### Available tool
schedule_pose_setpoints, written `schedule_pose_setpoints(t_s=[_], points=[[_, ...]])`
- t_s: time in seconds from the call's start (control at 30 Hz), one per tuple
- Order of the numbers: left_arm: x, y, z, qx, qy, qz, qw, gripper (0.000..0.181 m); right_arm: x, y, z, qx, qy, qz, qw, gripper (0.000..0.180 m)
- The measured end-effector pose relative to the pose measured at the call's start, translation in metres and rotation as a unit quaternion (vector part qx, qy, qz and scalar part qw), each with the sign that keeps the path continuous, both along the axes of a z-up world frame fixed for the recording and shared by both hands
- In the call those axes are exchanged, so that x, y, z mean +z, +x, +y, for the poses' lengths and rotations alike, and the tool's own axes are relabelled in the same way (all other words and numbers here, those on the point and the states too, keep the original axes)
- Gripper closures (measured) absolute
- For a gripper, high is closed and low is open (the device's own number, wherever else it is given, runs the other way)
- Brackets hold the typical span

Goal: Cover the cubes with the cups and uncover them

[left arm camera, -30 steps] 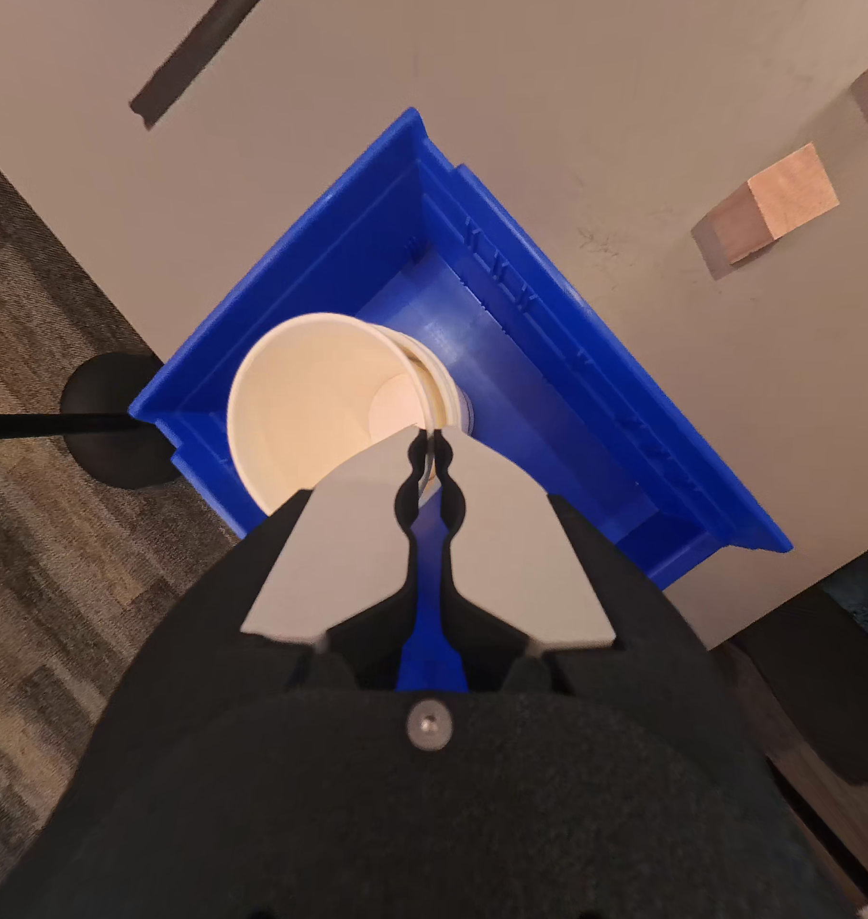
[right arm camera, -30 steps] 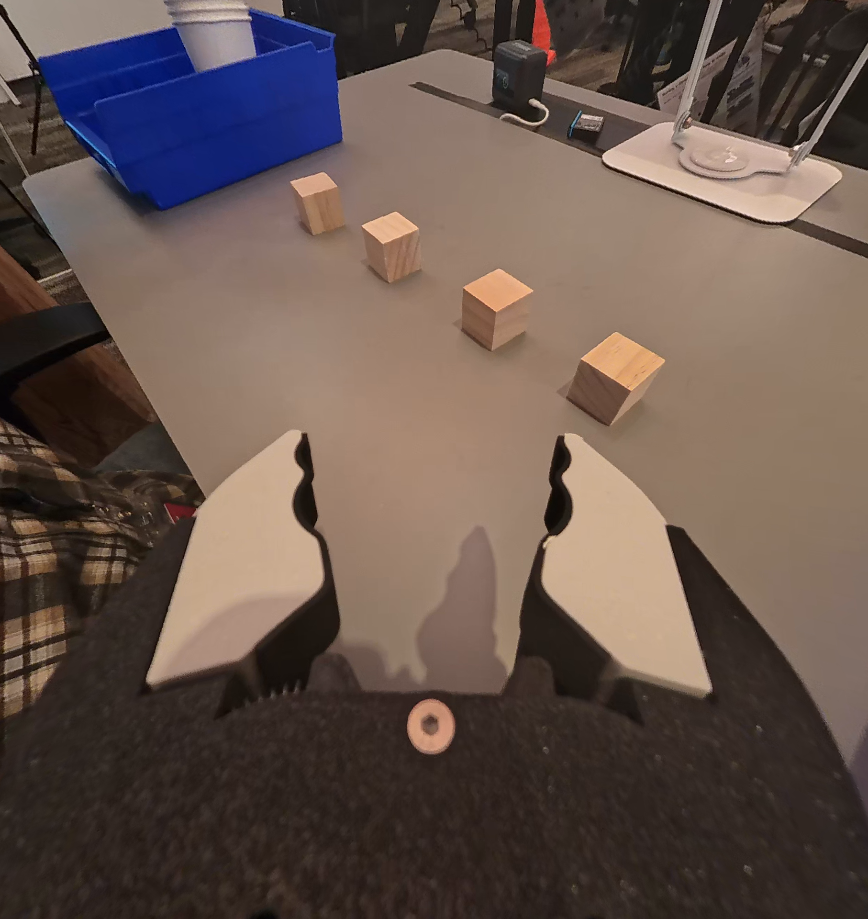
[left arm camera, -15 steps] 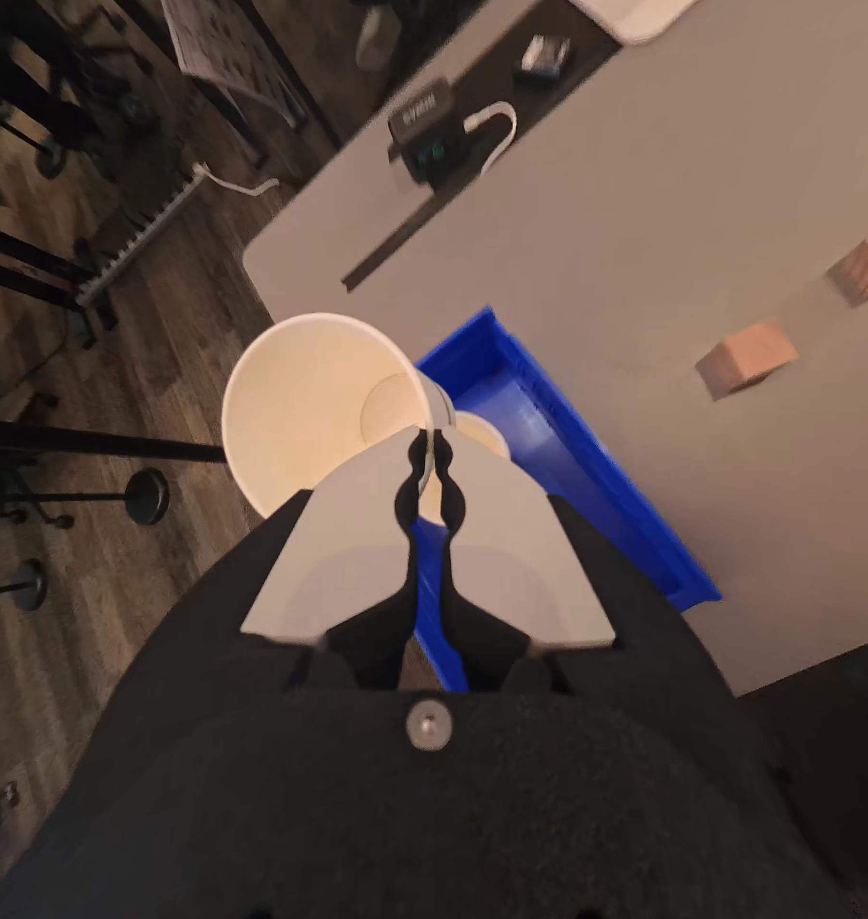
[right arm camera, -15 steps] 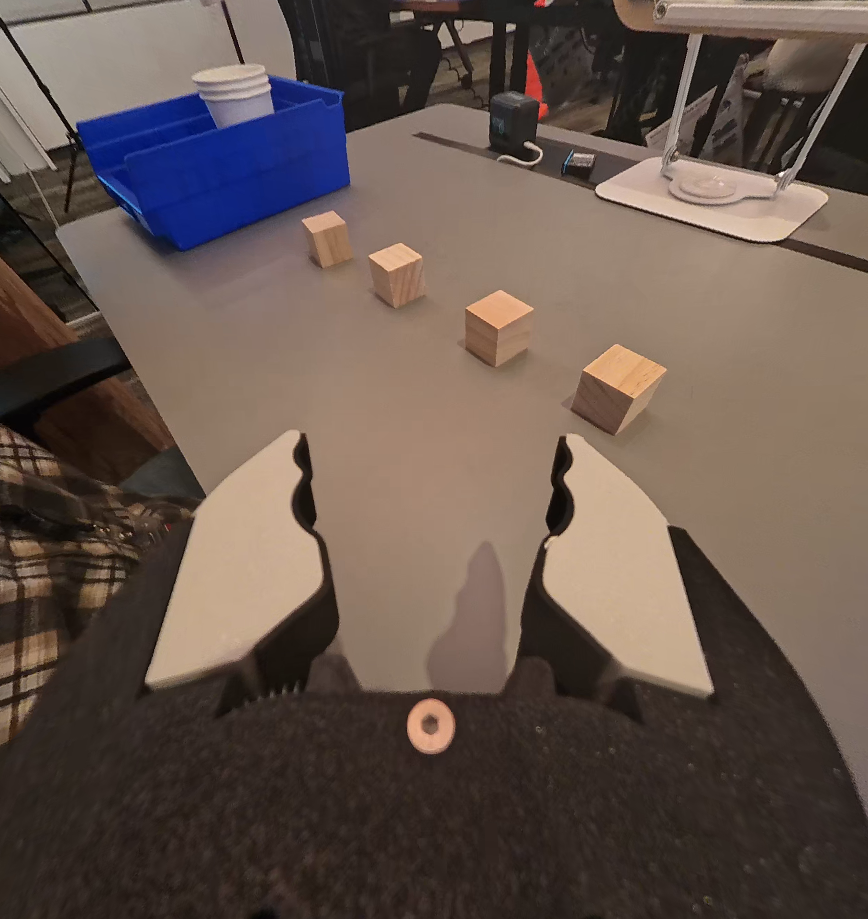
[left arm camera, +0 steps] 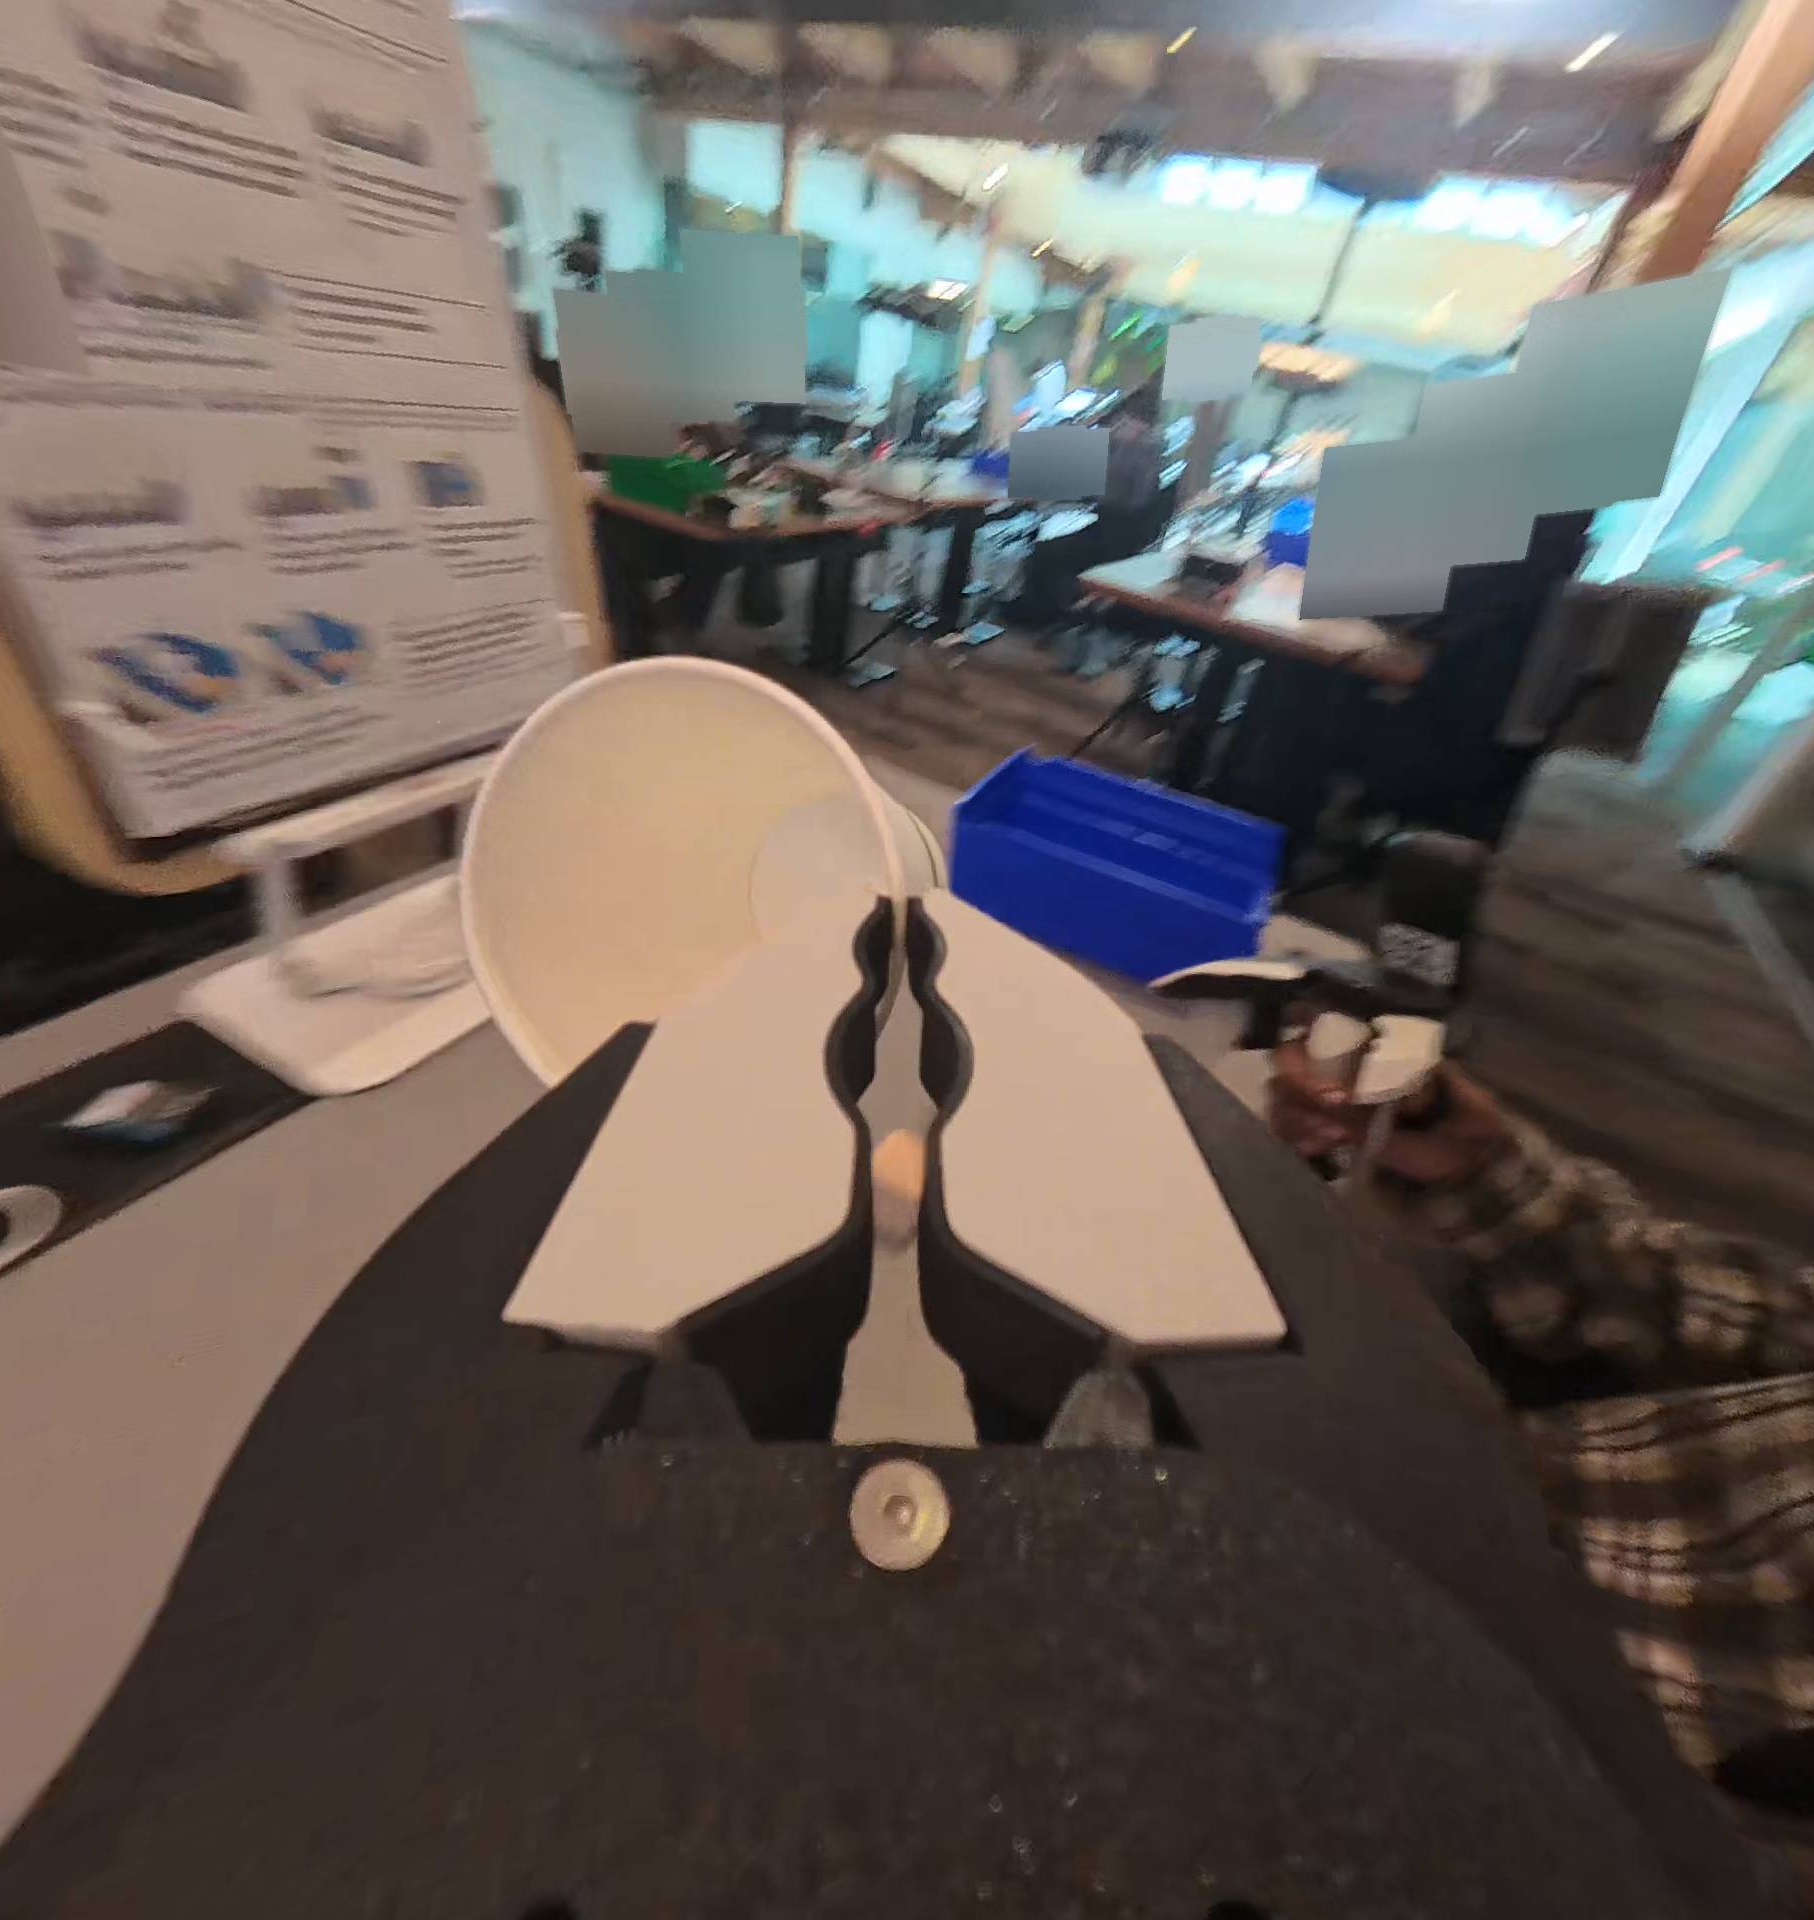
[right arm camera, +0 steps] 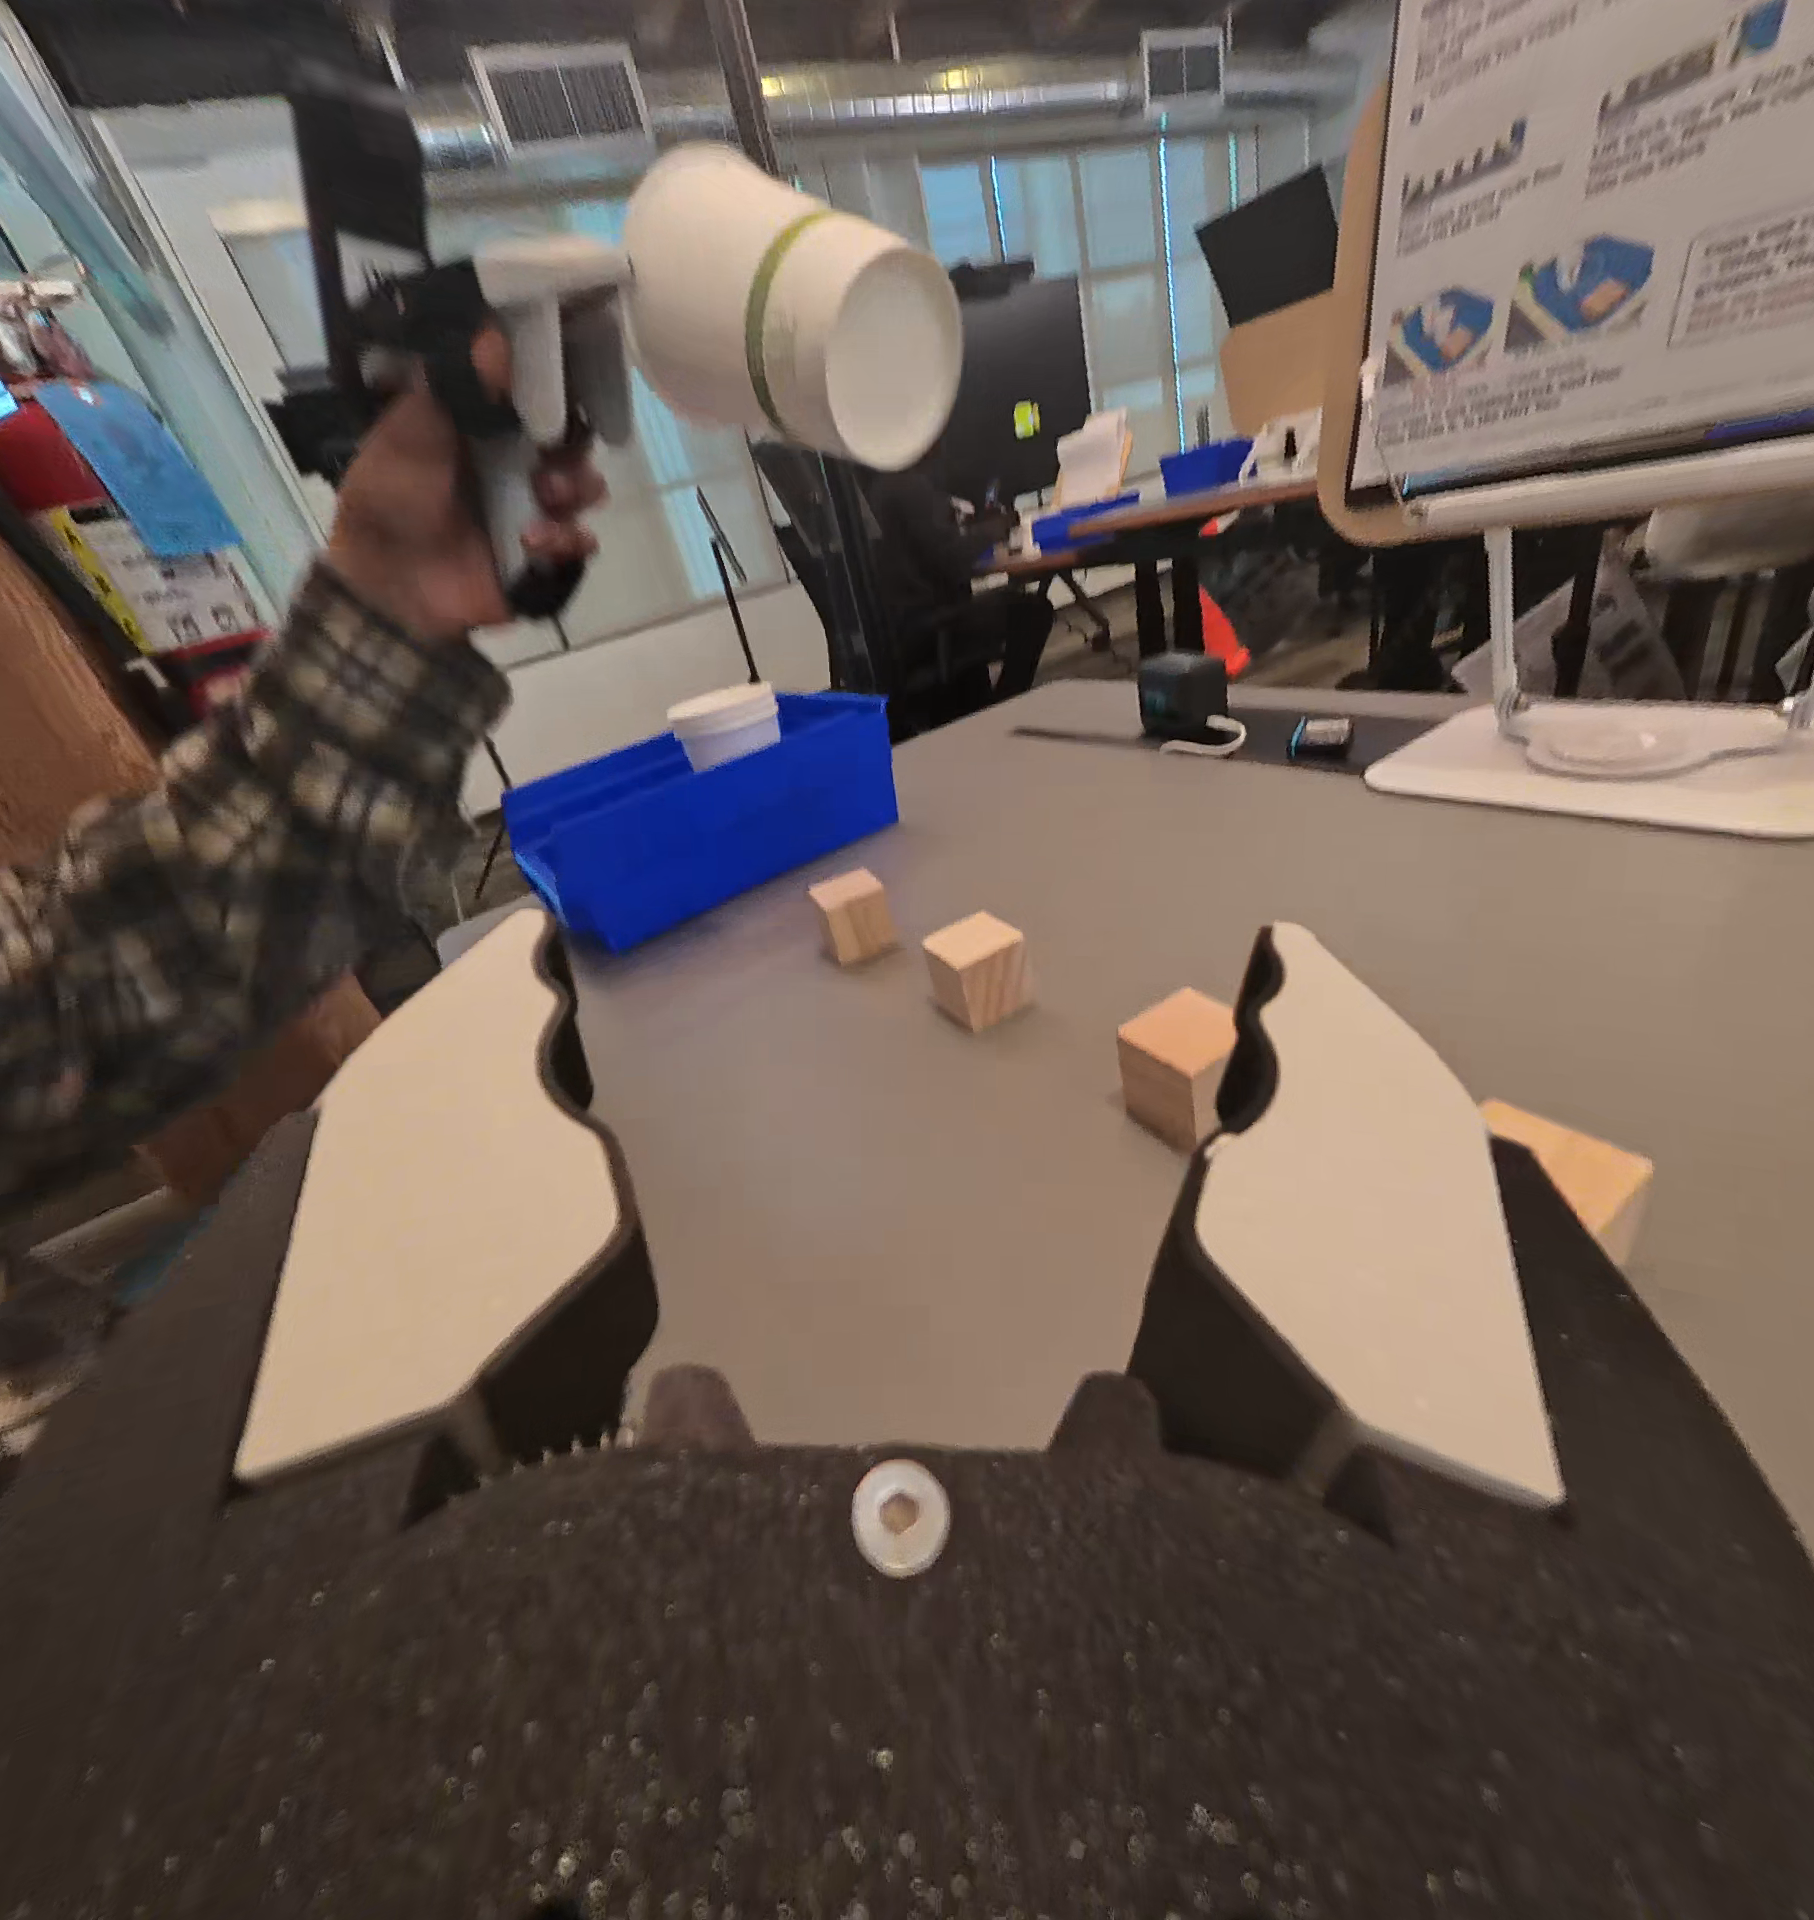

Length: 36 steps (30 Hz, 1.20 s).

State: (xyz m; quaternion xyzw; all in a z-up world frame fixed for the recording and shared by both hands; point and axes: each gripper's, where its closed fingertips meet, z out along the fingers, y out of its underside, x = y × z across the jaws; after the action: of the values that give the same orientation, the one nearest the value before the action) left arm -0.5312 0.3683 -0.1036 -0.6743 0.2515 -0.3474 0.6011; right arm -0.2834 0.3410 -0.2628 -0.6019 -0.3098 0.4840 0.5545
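Item: white paper cup [left arm camera: 664,862], pinched by its rim wall between the pressed-together fingers of the left gripper [left arm camera: 898,914]; in the right wrist view the same cup [right arm camera: 789,312] hangs high above the table, tipped on its side with its base toward the camera, well apart from everything below. Item: four wooden cubes [right arm camera: 976,971], uncovered, in a loose row on the grey table [right arm camera: 1402,935]; the nearest is partly hidden behind a finger of the right gripper [right arm camera: 903,1039], which is spread wide, empty and low over the table. Item: blue bin [right arm camera: 705,821] at the far corner, with a stack of spare cups [right arm camera: 726,727] standing in it. Risks, as judged: the grip bears on one thin paper wall only, so a quick turn to mouth-down could crease the rim or let the cup slip; a cup lowered off-centre would catch a cube's edge and push it, or sit tilted on it. Pose: the left hand [right arm camera: 435,520] is raised, wrist cocked, a plaid sleeve [right arm camera: 217,821] trailing below; the picture there is motion-blurred.
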Motion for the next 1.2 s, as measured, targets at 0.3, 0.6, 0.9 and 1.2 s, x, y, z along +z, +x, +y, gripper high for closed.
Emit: schedule_pose_setpoints(t_s=[0.3, 0.6, 0.9, 1.2], points=[[-0.068, 0.106, -0.02, -0.157, -0.049, -0.192, 0.968, 0.179, 0.018, -0.029, 0.023, 0.02, 0.013, 0.053, 0.998, 0.061], [-0.107, 0.133, -0.038, -0.206, -0.092, -0.224, 0.948, 0.179, 0.013, -0.059, 0.02, 0.112, -0.02, 0.059, 0.992, 0.062], [-0.12, 0.135, -0.04, -0.214, -0.105, -0.243, 0.94, 0.179, 0.008, -0.064, 0.018, 0.143, -0.044, 0.041, 0.988, 0.073], [-0.126, 0.144, -0.046, -0.238, -0.121, -0.242, 0.933, 0.178, 0.012, -0.056, 0.015, 0.163, -0.048, 0.041, 0.985, 0.092]])
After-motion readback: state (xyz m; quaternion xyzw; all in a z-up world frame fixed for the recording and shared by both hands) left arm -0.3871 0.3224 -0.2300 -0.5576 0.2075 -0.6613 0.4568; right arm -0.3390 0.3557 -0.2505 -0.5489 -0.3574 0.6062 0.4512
